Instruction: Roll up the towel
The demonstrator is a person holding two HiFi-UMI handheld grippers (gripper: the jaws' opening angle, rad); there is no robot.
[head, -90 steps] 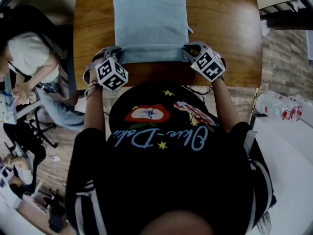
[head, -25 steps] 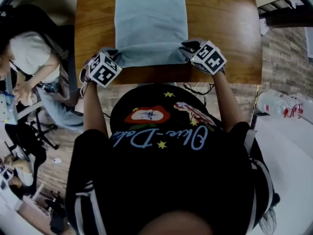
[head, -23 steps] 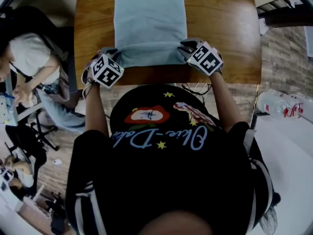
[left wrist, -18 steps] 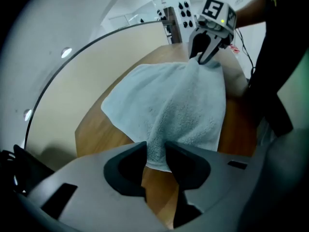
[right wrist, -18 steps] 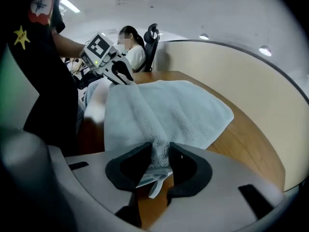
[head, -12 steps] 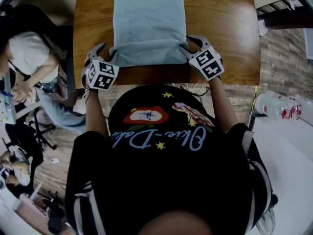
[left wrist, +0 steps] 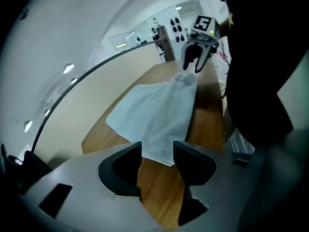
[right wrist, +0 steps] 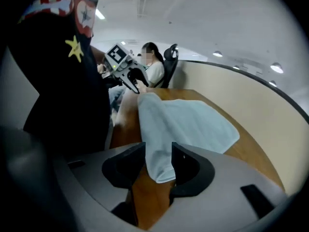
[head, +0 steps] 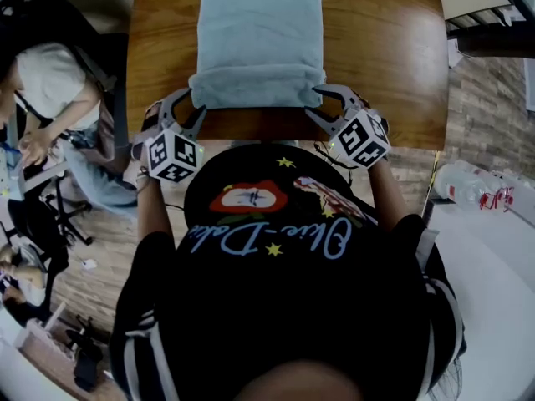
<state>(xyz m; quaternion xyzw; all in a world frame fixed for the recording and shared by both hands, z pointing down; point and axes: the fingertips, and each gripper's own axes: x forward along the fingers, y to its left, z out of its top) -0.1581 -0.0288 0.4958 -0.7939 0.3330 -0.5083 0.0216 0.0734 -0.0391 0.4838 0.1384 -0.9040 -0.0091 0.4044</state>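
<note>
A light blue towel point(head: 259, 32) lies on the wooden table point(head: 384, 48), its near end turned into a low roll point(head: 255, 90). My left gripper point(head: 185, 107) hovers just off the roll's left end and my right gripper point(head: 328, 104) just off its right end. Both have just been opening and now stand open. In the left gripper view the towel's corner point(left wrist: 161, 146) shows in the gap of the left gripper point(left wrist: 157, 158), untouched by the pads. In the right gripper view the roll's end point(right wrist: 159, 163) hangs loose between the jaws of the right gripper point(right wrist: 158, 166).
The table's front edge point(head: 251, 136) runs right below the roll, against the person's black shirt. A seated person point(head: 46, 82) and an office chair are at the left. Plastic bottles point(head: 481, 186) lie on a white surface at the right.
Both grippers were shut on the ends of the towel's roll; they have let go, opened, and drawn back toward the person and up. The roll stays on the table.
</note>
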